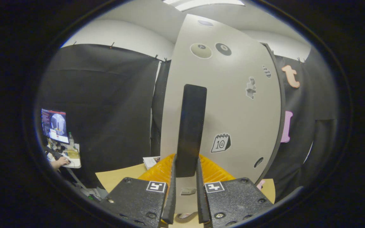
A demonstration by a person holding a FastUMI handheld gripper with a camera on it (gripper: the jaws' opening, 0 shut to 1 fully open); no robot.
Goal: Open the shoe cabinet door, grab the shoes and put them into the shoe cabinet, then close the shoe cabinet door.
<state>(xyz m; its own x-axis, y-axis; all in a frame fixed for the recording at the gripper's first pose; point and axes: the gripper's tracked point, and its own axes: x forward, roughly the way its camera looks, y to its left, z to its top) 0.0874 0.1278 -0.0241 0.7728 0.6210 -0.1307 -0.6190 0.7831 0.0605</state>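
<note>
While clamped on the tall black bar handle (190, 129), gripper (185, 193) faces pale grey stickered cabinet door (233, 110), both fingers pressing its sides.

Stickered pale cabinet door (233, 110), black upright handle (190, 126), seemingly gripped.

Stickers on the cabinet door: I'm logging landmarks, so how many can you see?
7 on the door: one at top, two round ones below, two near the right edge, two low beside the handle the gripper clamps. More may be hidden.

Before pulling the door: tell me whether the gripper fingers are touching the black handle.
Touching. In the gripper view both fingers press the sides of the black handle on the cabinet door, no gap showing.
</note>
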